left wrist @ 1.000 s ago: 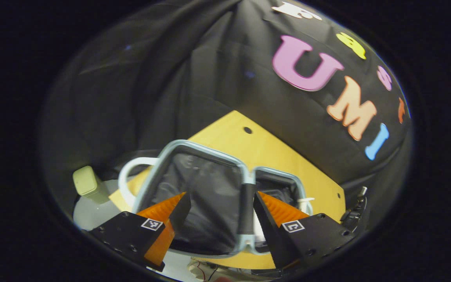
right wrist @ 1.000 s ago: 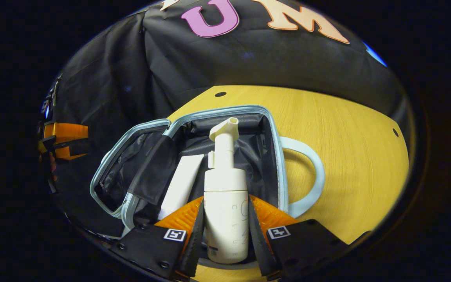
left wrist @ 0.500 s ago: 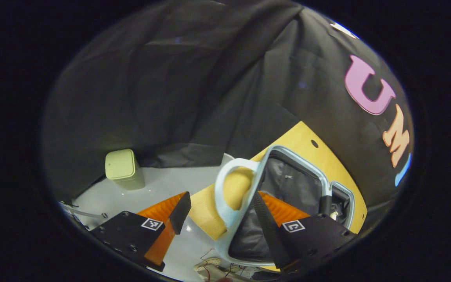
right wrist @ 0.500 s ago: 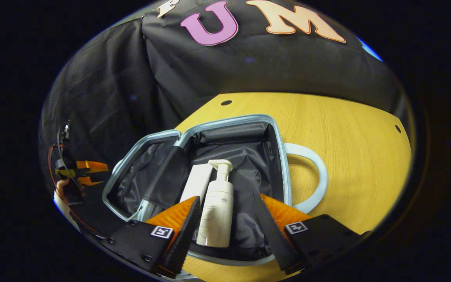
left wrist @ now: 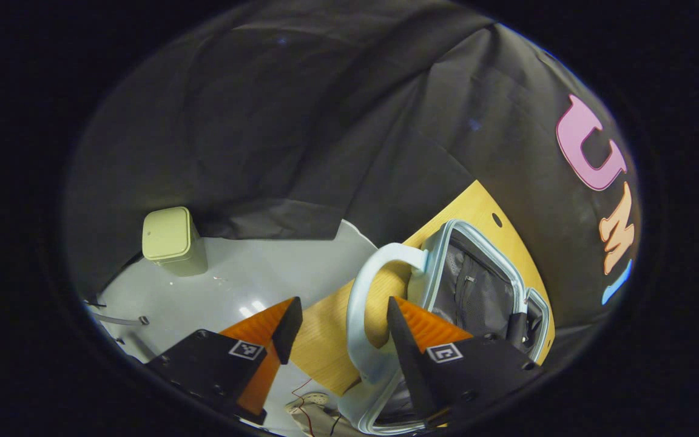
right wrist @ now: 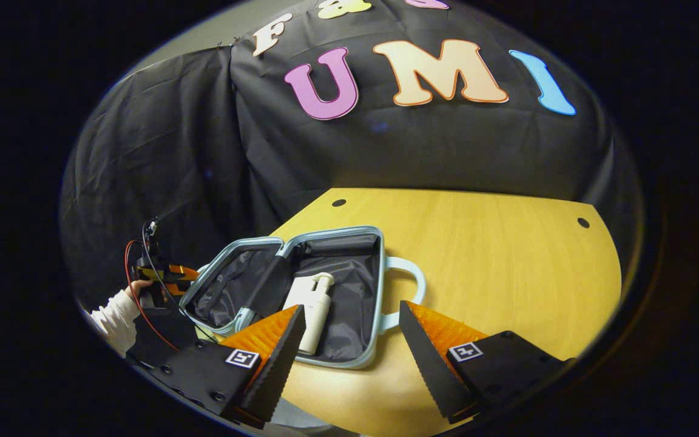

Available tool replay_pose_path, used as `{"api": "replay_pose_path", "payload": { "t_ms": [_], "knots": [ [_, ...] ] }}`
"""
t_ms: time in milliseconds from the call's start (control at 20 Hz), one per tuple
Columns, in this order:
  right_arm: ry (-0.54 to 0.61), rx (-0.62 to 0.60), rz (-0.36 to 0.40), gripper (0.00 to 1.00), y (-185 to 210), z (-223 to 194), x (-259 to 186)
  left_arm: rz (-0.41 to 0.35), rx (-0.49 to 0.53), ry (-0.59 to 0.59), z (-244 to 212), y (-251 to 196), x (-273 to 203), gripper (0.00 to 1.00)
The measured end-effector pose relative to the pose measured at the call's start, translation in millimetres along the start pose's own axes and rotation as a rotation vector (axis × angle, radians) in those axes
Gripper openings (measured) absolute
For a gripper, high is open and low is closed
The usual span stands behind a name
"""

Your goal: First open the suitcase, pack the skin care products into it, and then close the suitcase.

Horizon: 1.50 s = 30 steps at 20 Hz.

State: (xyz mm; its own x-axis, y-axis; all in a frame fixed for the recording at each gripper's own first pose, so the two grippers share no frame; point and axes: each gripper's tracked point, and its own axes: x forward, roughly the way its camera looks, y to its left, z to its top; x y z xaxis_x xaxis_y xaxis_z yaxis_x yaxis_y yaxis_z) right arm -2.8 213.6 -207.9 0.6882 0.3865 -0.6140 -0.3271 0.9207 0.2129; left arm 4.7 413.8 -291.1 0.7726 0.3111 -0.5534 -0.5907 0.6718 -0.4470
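The pale blue suitcase (right wrist: 349, 358) is lying open on the wooden bench (right wrist: 495, 255), with a white pump bottle (right wrist: 314, 306) and a white tube (right wrist: 296, 292) lying inside. The right gripper (right wrist: 349, 340) is hovering above, jaws wide, holding nothing. The left gripper (left wrist: 340, 331) is standing jaws wide beside the suitcase handle (left wrist: 361, 303).

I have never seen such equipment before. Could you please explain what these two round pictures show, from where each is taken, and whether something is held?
A person holds a two-finger gripper in each hand, and a camera rides on each gripper. In the left gripper view, the left gripper is open, near the suitcase handle at the table's edge; a small bin stands on the floor. In the right gripper view, the right gripper is open and holds nothing. It looks at the open suitcase on the wooden table, with a white pump bottle lying inside. Farther left, the person's sleeve appears.
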Motion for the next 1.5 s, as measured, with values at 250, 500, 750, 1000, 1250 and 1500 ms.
{"api": "replay_pose_path", "payload": {
  "t_ms": [250,500,750,1000,1250,1500],
  "knots": [
    [0.003,-0.050,-0.048,0.95,-23.2,-2.4,-17.7,-0.028,-0.010,0.025,-1.6,-4.5,3.1,0.24],
    [-0.009,-0.074,-0.080,0.96,-33.1,-2.7,-23.4,-0.069,0.029,0.036,1.7,-16.2,-6.4,0.02],
    [-0.027,-0.078,-0.100,0.92,-42.3,0.3,-27.3,-0.090,0.105,-0.009,21.1,-36.1,-35.7,0.00],
    [-0.043,-0.101,-0.125,0.92,-55.8,8.5,-32.3,-0.203,0.126,-0.082,53.3,-97.7,-84.7,0.00],
    [-0.077,-0.081,-0.142,0.91,-71.5,19.6,-40.3,-0.253,0.218,-0.117,64.3,-146.3,-105.6,0.00],
    [-0.101,-0.053,-0.178,0.91,-93.1,28.6,-55.1,-0.360,0.257,-0.132,62.0,-205.2,-132.5,0.00]
  ]
}}
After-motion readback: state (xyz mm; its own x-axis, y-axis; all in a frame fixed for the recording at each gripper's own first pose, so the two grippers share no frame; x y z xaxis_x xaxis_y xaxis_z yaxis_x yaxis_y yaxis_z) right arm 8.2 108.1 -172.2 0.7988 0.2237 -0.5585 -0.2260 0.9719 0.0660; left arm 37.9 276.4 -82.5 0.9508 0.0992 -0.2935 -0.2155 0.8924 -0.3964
